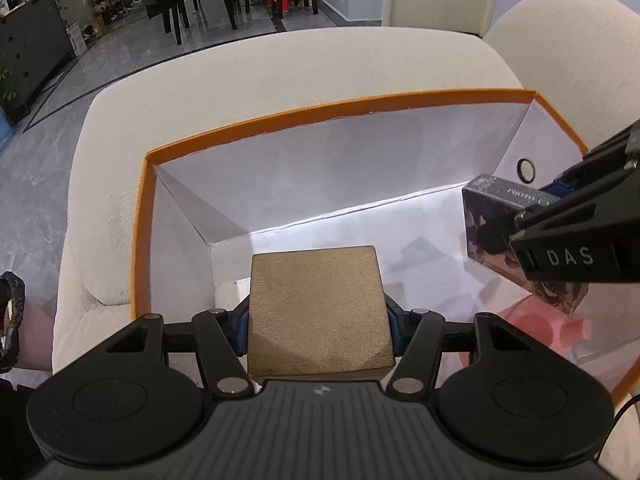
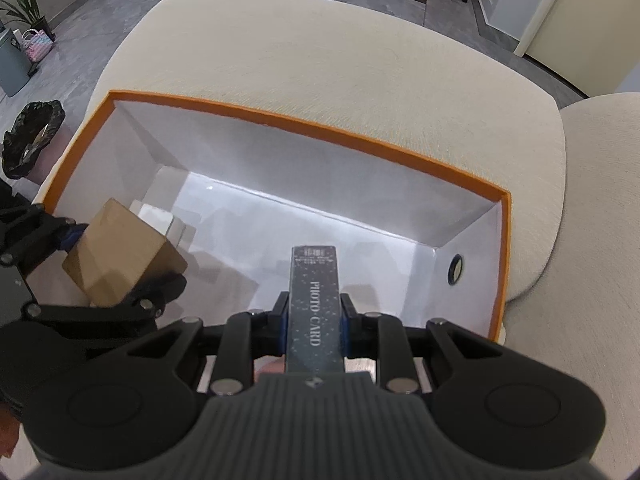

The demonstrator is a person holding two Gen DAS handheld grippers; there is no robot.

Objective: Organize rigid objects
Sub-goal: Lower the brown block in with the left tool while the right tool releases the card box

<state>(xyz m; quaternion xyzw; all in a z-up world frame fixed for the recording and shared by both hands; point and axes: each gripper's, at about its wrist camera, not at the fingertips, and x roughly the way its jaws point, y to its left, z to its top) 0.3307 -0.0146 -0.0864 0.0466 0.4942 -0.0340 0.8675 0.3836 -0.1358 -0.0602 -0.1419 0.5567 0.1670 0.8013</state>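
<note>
An open box with an orange rim [image 1: 256, 124] [image 2: 304, 122] and white inside rests on a cream sofa. My left gripper [image 1: 318, 326] is shut on a gold cube-shaped box [image 1: 320, 312], held over the box's left end; the right wrist view shows that gold box [image 2: 120, 252] at the left. My right gripper [image 2: 314, 316] is shut on a thin dark box labelled PHOTO CARD [image 2: 315, 300], held above the box's right half; in the left wrist view the photo card box [image 1: 492, 216] hangs at the right. A small white box [image 2: 162, 220] lies inside, behind the gold one.
A pink object [image 1: 552, 328] lies on the box floor at the right. The box's right wall has a round hole [image 2: 456, 269]. Cream sofa cushions [image 2: 340, 64] surround the box. A black bag [image 2: 32, 140] sits on the floor at the left.
</note>
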